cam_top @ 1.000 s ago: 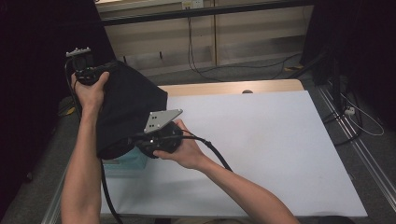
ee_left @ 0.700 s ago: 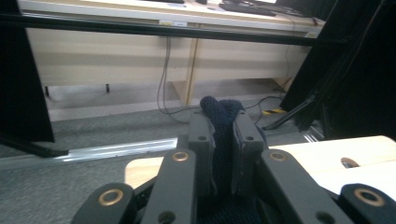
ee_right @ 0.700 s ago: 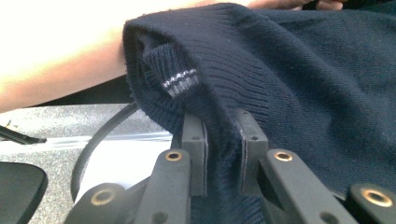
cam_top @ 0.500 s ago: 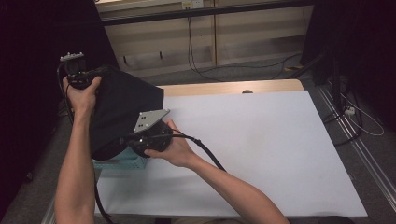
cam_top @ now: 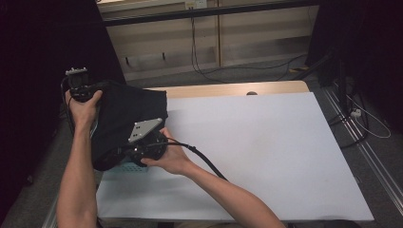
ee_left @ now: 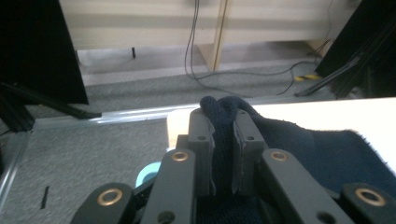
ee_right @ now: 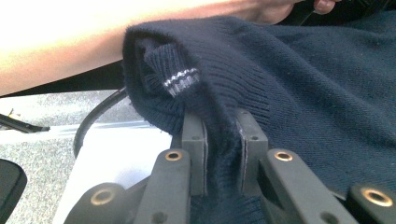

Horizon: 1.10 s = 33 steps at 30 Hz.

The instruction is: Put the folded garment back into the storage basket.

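Observation:
A dark navy knitted sweater (cam_top: 126,118) hangs over the table's left end, held between both grippers. My left gripper (cam_top: 80,85) is at the far left, off the table's corner, shut on a fold of the sweater (ee_left: 224,135). My right gripper (cam_top: 142,149), with its grey three-cornered plate on top, sits lower and nearer the person, shut on the sweater's ribbed edge (ee_right: 219,140). A ribbed cuff with thin white stripes (ee_right: 180,79) pokes out just beyond the right jaws. The person's left forearm (ee_right: 70,42) crosses the top of the right gripper view.
A white table top (cam_top: 256,152) with a wooden far edge (cam_top: 228,89) stretches right of the sweater. A pale blue basket (cam_top: 126,167) peeks out under the sweater at the table's left edge. Grey carpet, cables and wooden cabinets lie beyond. A metal rail (cam_top: 361,142) runs along the right.
Both hands have moved left and down with the sweater still gripped. The garment has slid further off the table's left end.

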{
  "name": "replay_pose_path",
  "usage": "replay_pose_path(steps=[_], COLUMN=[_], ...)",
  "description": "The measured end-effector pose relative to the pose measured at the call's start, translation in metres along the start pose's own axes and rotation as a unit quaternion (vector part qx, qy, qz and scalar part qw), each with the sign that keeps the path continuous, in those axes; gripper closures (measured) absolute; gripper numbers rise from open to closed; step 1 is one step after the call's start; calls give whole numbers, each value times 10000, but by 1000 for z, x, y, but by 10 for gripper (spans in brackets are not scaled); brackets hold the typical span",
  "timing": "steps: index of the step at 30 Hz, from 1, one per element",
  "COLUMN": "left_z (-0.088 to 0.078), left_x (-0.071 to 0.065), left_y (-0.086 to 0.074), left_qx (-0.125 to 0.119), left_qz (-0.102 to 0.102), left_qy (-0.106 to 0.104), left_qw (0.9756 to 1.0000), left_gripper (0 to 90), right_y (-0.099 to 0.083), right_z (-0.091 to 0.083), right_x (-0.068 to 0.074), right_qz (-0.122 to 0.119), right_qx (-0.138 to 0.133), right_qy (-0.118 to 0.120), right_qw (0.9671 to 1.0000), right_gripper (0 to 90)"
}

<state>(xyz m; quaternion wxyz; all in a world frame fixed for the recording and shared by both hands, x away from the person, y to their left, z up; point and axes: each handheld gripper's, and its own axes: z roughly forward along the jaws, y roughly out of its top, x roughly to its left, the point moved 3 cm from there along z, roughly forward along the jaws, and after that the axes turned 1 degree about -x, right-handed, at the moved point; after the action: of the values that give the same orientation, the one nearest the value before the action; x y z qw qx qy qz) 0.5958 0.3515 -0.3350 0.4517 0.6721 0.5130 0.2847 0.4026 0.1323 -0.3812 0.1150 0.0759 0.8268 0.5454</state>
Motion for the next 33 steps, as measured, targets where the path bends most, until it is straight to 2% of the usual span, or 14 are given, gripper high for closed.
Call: replay_pose_path(steps=[2,4,10,13,15,19,26,28,29,31,33], left_z=[5,8,20,25,28,34,39,40,41,41,42], left_x=[3,6,9,9,11,15,21,22,22,22,22], left_y=[-5,-8,-16,-20,-23,-32,-43,-46,-47,-48,-49], left_qx=[110,151,340,437,493,600,760,860,830,849,829], left_qz=[95,48,96,273,285,206,81,110,86,187,199], left_qy=[42,40,89,202,214,180,254,271,291,388,411], left_qw=[9999,9999,9993,9985,9981,9978,9968,9959,9961,9955,9955], left_gripper=[807,805,805,803,802,802,800,798,796,791,788], right_y=[-2,-3,-5,-7,-9,-12,-14,-14,-14,-15,-15], right_z=[3,5,12,16,19,24,28,29,29,29,30], right_x=[0,0,-2,-2,-2,-2,-3,-3,-3,-3,-4], right_qz=[32,32,49,50,88,74,120,135,135,125,151], right_qx=[16,50,109,155,191,280,292,298,303,317,315], right_qy=[8,-8,-50,-59,-32,-7,41,56,53,59,74], right_qw=[10000,10000,9999,9998,9998,9996,9995,9994,9994,9994,9994], right_gripper=[774,774,772,772,772,771,771,770,770,770,770])
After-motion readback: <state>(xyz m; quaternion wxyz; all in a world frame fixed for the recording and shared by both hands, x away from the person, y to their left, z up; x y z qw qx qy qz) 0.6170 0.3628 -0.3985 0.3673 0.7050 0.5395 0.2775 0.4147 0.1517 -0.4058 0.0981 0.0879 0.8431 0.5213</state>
